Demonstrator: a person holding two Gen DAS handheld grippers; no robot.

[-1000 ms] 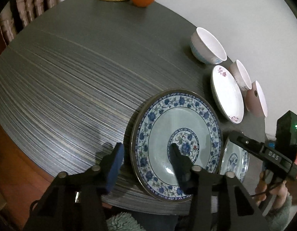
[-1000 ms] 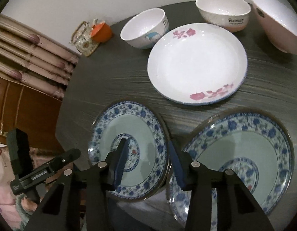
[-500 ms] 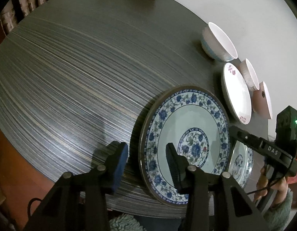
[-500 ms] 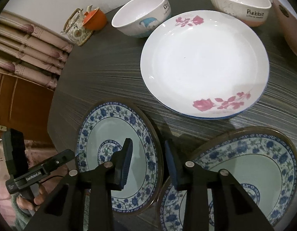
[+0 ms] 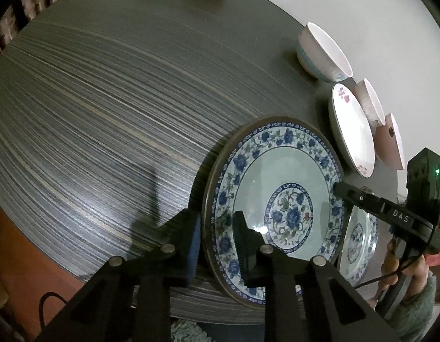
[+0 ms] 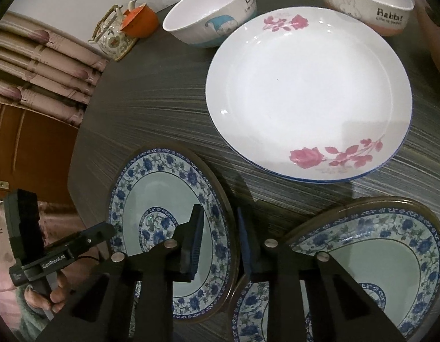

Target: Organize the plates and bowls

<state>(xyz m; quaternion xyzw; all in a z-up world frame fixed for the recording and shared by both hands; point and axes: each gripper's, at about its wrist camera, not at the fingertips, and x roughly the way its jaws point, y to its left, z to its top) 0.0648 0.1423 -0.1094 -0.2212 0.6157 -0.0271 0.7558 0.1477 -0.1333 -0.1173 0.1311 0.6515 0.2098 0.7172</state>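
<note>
My left gripper (image 5: 217,242) is shut on the near left rim of a blue-and-white floral plate (image 5: 277,199), which is tilted up off the dark round table (image 5: 105,99). My right gripper (image 6: 220,239) is shut on the right rim of the same plate (image 6: 162,222). A second blue-and-white plate (image 6: 376,262) lies to the right, partly under it; it also shows in the left wrist view (image 5: 359,233). A white plate with pink roses (image 6: 308,97) lies behind.
Three bowls stand at the table's far edge: a white one with a blue cartoon (image 6: 211,11), a "Rabbit" bowl (image 6: 365,0) and a pink one (image 5: 392,139). A teapot (image 6: 114,34) and an orange cup (image 6: 141,21) stand far left.
Both grippers have closed on opposite rims of the floral plate. The plate has tilted up off the table. Both cameras have moved closer to it.
</note>
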